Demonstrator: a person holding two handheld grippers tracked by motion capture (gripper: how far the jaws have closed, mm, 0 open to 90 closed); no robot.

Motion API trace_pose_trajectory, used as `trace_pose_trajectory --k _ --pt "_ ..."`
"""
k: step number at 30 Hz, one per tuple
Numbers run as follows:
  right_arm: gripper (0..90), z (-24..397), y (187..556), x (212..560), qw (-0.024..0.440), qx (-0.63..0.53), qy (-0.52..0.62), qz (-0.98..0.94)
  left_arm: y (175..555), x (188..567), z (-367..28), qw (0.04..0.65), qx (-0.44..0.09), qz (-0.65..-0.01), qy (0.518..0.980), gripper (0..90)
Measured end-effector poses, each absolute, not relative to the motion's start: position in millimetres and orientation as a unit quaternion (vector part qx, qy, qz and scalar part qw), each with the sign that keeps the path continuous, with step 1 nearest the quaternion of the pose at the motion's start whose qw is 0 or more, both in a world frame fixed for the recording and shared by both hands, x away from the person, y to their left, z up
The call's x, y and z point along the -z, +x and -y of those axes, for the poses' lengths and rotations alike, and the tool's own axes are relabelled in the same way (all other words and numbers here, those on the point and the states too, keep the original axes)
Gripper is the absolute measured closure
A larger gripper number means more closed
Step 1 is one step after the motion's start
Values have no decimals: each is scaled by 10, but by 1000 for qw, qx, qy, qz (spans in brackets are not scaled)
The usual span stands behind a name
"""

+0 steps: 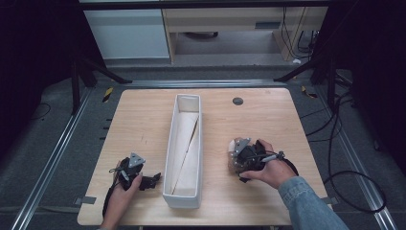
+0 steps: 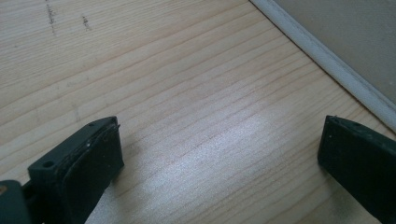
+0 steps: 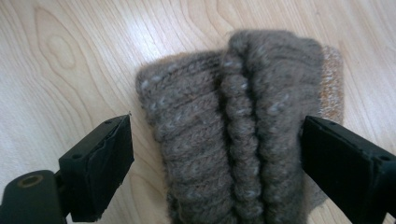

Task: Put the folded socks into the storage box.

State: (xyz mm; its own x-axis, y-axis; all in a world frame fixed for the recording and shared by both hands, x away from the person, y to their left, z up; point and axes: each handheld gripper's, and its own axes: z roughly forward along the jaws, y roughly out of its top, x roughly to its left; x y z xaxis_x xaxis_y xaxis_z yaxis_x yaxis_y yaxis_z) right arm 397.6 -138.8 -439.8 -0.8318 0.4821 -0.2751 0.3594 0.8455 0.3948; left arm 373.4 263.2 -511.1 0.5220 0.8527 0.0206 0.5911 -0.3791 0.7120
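Folded brown ribbed-knit woollen piece (image 3: 238, 135) lies flat on pale wooden table (image 1: 268, 120), lower right of high view, right of long white open box (image 1: 183, 148). Long axis runs up frame in right gripper view. Right gripper (image 3: 215, 158): jaws wide, straddling knit, left jaw clear, right jaw just beside edge, contact unclear. Left gripper (image 2: 217, 154): jaws wide, bare table between.

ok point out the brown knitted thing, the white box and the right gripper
brown knitted thing (image 3: 233, 140): right gripper view, its ribbed middle
white box (image 1: 182, 195): high view, its near end wall
right gripper (image 3: 215, 161): right gripper view, midway between its open jaws
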Motion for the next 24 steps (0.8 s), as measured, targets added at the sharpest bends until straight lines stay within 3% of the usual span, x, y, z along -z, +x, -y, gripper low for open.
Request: trace_pose_trajectory --k 13,17,21,24 --pt "118 1378 4034 4541 198 -143 215 -945 3733 5110 -2632 332 -197 -448 807 0" --pt "195 1387 4033 4549 210 -134 206 -946 3733 5110 -2632 332 -197 -447 807 0" --pt "356 1426 4028 4420 209 -145 209 -944 3733 5111 -2632 332 -197 -448 807 0" --pt "381 1447 4026 4367 202 -153 216 -943 3733 5110 -2632 332 -197 -447 807 0"
